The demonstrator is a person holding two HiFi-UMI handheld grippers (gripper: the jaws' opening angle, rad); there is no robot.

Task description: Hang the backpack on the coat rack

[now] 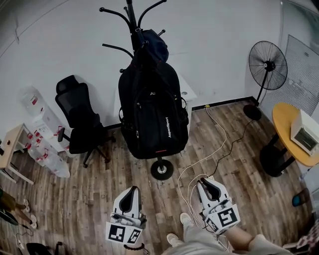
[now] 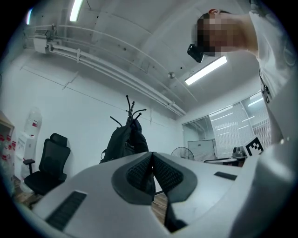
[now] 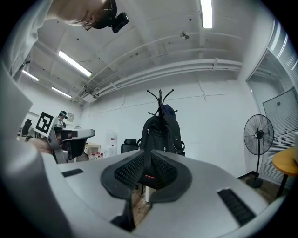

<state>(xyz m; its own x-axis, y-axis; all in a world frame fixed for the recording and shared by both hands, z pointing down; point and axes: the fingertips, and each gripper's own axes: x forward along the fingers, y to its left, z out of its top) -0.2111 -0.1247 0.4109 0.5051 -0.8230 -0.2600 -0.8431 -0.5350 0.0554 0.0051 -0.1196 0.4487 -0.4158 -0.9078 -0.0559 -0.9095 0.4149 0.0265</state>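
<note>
A black backpack (image 1: 152, 114) hangs upright on the black coat rack (image 1: 131, 15), whose round base (image 1: 162, 169) stands on the wood floor. A dark blue thing sits on the hooks above it. Both grippers are well back from it, low and near the person's legs. My left gripper (image 1: 130, 191) is shut with nothing in it; in the left gripper view its pads (image 2: 139, 172) meet, with the backpack (image 2: 122, 142) far beyond. My right gripper (image 1: 208, 183) has a narrow gap between its pads (image 3: 128, 172), nothing in it, and points at the backpack (image 3: 160, 132).
A black office chair (image 1: 79, 122) stands left of the rack, with packs of water bottles (image 1: 45, 149) beside it. A standing fan (image 1: 267, 67) and a round yellow table (image 1: 281, 119) with a white box are at the right. White cables (image 1: 204, 159) trail over the floor.
</note>
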